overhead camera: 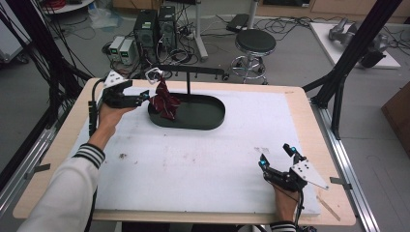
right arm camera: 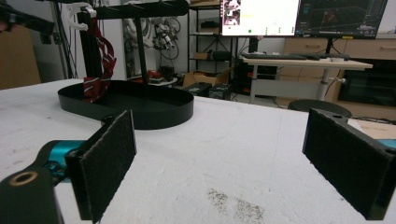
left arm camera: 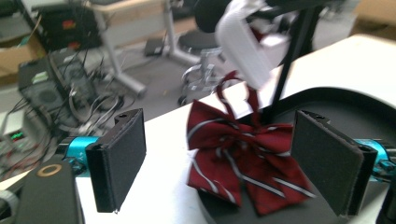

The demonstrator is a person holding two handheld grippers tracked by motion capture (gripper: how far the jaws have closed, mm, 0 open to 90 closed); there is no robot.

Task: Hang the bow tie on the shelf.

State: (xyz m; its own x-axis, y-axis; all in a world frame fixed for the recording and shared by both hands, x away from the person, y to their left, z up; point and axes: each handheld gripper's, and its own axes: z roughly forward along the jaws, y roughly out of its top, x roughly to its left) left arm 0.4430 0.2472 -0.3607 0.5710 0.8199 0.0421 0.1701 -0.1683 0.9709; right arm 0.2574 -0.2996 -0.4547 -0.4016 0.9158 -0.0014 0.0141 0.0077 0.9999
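A dark red bow tie (overhead camera: 165,102) with pale stripes hangs by its loop from a white hook (overhead camera: 153,75) on a black stand's crossbar (overhead camera: 193,71), over the stand's oval black tray (overhead camera: 212,121). My left gripper (overhead camera: 145,94) is level just left of the bow tie, jaws wide apart. In the left gripper view the bow tie (left arm camera: 243,158) hangs just ahead, between the jaws (left arm camera: 223,161), and neither pad presses on it. My right gripper (overhead camera: 276,154) rests low at the front right, open with nothing between its jaws (right arm camera: 229,163). From there the bow tie (right arm camera: 95,70) hangs far off.
A white foam mat (overhead camera: 203,164) covers most of the wooden table (overhead camera: 58,145). Black frame posts (overhead camera: 358,48) rise at the far right and far left. Behind the table stand a stool (overhead camera: 255,43) and computer towers (overhead camera: 154,29) amid cables.
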